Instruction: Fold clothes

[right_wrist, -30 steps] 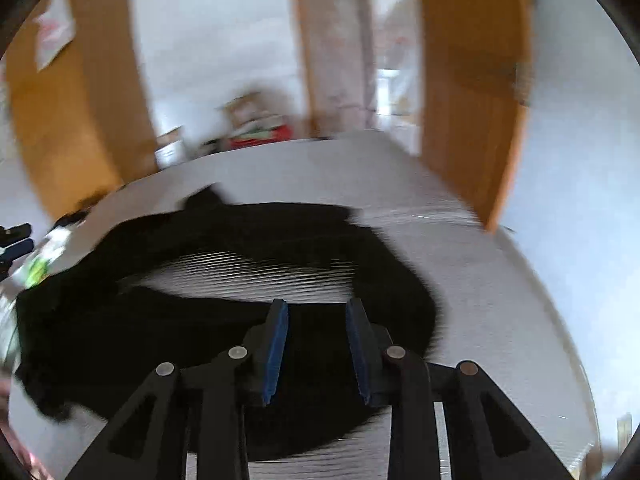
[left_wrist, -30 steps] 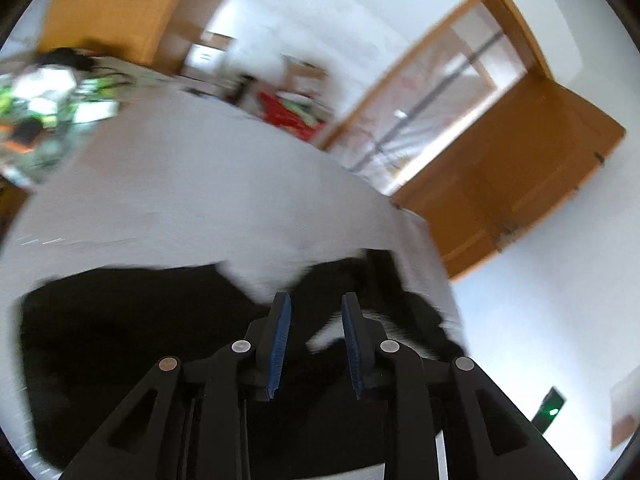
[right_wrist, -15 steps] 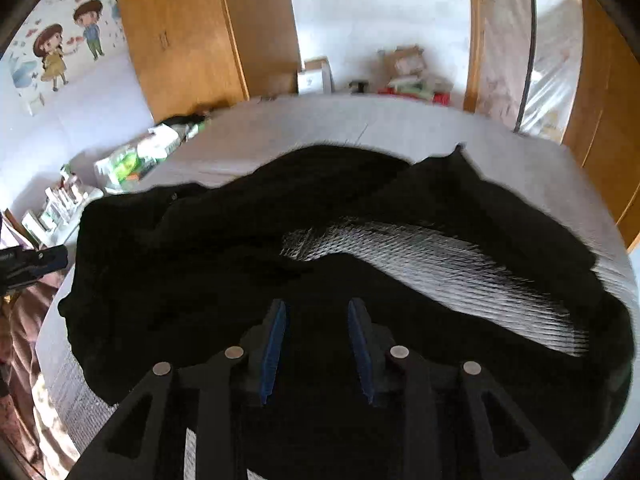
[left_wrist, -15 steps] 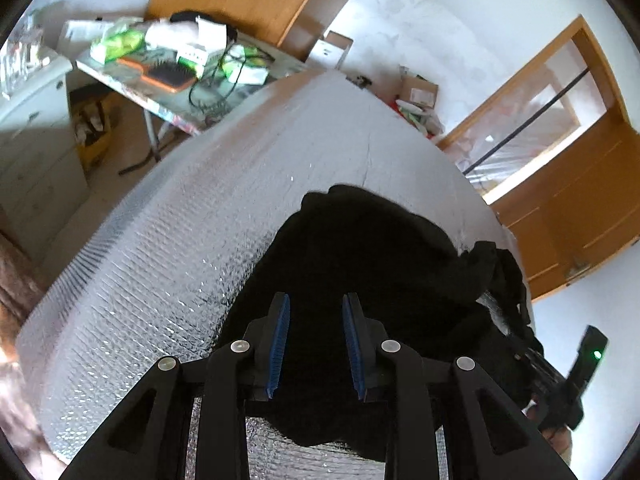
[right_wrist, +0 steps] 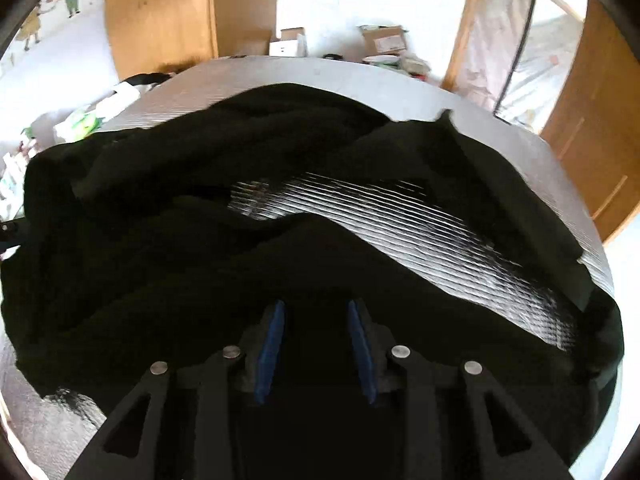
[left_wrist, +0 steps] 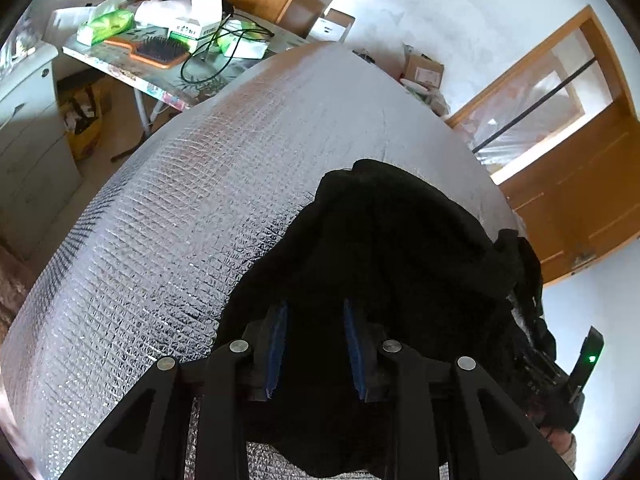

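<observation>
My room has white walls (left_wrist: 460, 12), brown wooden doors (left_wrist: 580, 208), and a messy side table (left_wrist: 168, 68) with a hairbrush (left_wrist: 162, 50). Daylight comes in.

My left wrist camera looks steeply down along its fingers, close over one end of the black garment (left_wrist: 400, 248) on the silver mat (left_wrist: 168, 240). My right wrist camera tilts down, close over the garment's broad side (right_wrist: 168, 280). Both share that garment, mat and the orange door (left_wrist: 576, 200).
</observation>
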The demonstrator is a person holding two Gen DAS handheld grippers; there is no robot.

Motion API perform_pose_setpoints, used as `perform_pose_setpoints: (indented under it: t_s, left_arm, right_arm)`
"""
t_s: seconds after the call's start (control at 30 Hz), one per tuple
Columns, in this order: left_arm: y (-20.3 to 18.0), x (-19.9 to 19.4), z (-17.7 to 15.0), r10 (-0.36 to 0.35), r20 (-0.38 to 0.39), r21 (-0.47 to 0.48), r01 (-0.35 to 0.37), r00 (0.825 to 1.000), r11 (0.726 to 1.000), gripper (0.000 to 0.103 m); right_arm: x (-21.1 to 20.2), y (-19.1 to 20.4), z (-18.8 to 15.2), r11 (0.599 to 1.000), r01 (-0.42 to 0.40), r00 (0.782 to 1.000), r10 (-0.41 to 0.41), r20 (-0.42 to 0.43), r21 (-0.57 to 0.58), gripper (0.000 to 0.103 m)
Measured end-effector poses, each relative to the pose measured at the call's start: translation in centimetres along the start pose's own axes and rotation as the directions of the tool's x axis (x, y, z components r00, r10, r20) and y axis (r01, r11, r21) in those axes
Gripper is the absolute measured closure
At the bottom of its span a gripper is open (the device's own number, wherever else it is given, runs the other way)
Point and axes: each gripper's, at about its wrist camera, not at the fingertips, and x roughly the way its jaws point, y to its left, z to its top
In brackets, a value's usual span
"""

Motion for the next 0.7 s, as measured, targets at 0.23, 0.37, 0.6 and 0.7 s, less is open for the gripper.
perform_pose_setpoints:
  t_s: [0.23,0.37,0.6,0.7]
  left_arm:
    - [-0.9,0.2,0.0,-0.017,-0.008,0.019,0.018,1.0,1.0,0.074]
    - [-1.4,0.4,-0.3,-0.033,-0.021,0.026,0.034,0.999,0.999,0.074]
    - [-1.4,0.4,0.3,-0.043,-0.013,0.017,0.043,0.999,0.999,0.074]
    - [-2.0,-0.2,1.1,-0.031,0.022,0.038,0.03,0.999,0.999,0.074]
  right_arm:
    - [-0.8,-3.2,-1.8,0.994,0.097,0.995,-0.097,-0.009,0.051,0.067]
    - [-1.5,-5.1,-2.9,0.984,0.157,0.988,-0.156,-0.021,0.086,0.067]
    - [-2.7,-7.0,-3.5,0.974,0.179,0.983,-0.172,-0.06,0.139,0.066]
    - [-3.9,-5.4,-2.2,0.985,0.138,0.99,-0.14,0.012,0.104,0.066]
